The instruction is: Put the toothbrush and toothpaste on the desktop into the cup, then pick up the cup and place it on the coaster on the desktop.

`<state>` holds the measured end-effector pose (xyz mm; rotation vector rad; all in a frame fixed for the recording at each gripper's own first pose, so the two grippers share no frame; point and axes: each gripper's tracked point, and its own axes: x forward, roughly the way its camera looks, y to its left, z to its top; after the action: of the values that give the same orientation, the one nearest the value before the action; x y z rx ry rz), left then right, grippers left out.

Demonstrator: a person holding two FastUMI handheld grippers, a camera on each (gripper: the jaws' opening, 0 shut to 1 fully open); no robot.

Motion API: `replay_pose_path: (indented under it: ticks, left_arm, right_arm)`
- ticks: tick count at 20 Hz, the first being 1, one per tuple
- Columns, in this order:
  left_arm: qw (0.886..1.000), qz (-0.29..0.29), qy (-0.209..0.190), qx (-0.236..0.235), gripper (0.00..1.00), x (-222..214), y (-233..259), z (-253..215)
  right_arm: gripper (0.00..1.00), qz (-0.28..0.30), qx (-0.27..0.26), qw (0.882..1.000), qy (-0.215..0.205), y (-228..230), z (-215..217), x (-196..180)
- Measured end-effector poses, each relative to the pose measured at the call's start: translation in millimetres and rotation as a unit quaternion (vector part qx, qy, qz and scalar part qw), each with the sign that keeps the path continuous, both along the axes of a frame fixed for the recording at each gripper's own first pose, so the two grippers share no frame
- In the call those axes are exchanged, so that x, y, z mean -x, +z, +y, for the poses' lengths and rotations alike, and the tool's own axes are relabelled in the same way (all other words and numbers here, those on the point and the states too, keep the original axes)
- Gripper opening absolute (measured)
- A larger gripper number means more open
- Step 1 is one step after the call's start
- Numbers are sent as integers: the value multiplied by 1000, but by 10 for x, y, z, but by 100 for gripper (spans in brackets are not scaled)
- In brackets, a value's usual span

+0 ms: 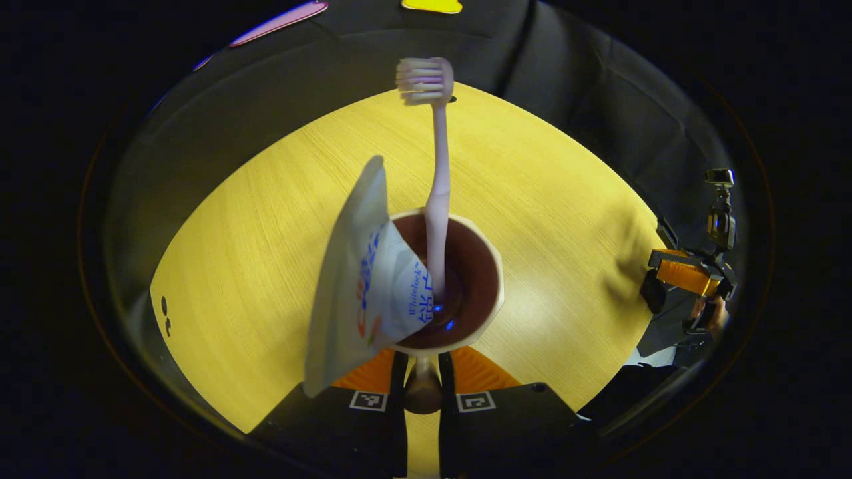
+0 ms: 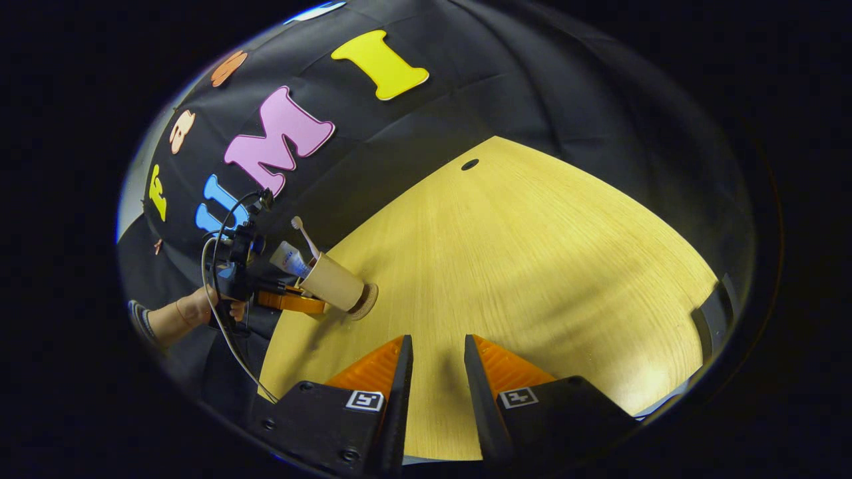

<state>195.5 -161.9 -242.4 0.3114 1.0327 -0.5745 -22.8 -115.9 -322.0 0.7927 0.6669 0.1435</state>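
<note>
The tan, brown-lined paper cup (image 1: 466, 279) holds a pale pink toothbrush (image 1: 436, 199), bristles up, and a white toothpaste tube (image 1: 359, 286) leaning against its rim. In the right gripper view the cup (image 2: 333, 285) stands on a round cork coaster (image 2: 366, 301) near the side edge of the yellow wooden desk (image 2: 532, 266). The left gripper (image 1: 422, 379) pinches the cup's handle, both fingers pressing on it. The right gripper (image 2: 436, 362) hangs over the desk's near edge, well apart from the cup, its fingers spread with nothing between them.
</note>
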Motion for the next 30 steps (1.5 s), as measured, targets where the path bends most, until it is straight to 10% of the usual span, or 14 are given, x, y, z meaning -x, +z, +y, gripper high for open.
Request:
replay_pose_path:
  ticks: [15, 17, 20, 30]
  left_arm:
    - [1000, -1, -5, -20, 27, 19, -121, -80]
    - [1000, -7, -16, -9, 36, 49, -97, -138]
    - [999, -19, -31, 1, 87, 71, -1, -162]
    - [996, -83, 3, 27, 90, 213, 433, 95]
  right_arm:
    - [48, 6, -3, 1000, -13, -15, -95, 41]
    - [48, 7, -4, 1000, -12, -19, -87, 38]
    - [49, 8, -7, 1000, -12, 7, -64, 17]
    - [49, -2, 2, 1000, -1, 252, 111, -84]
